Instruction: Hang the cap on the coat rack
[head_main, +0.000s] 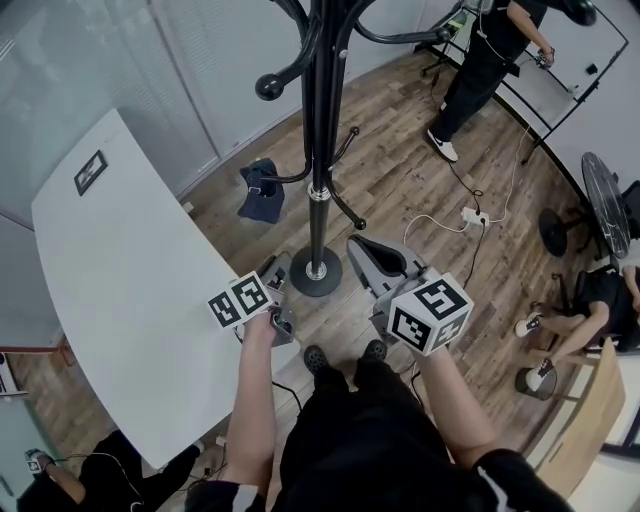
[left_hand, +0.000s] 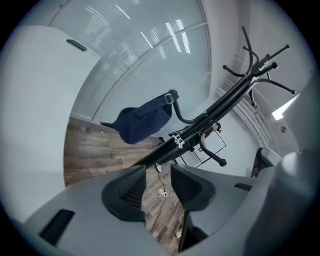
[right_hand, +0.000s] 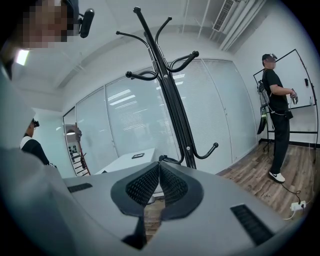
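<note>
Cap: dark blue, hung on a low hook of the coat rack, its length running from the hook down toward the floor | Left gripper: jaws apart, nothing between them, clear of the cap | Right gripper: jaws together, empty, near the rack's foot

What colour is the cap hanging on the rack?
The cap is dark navy blue, best seen in the left gripper view.

light: bright, even ceiling strips | edges: fisheye-warped, dark vignette | focus: mostly sharp
</note>
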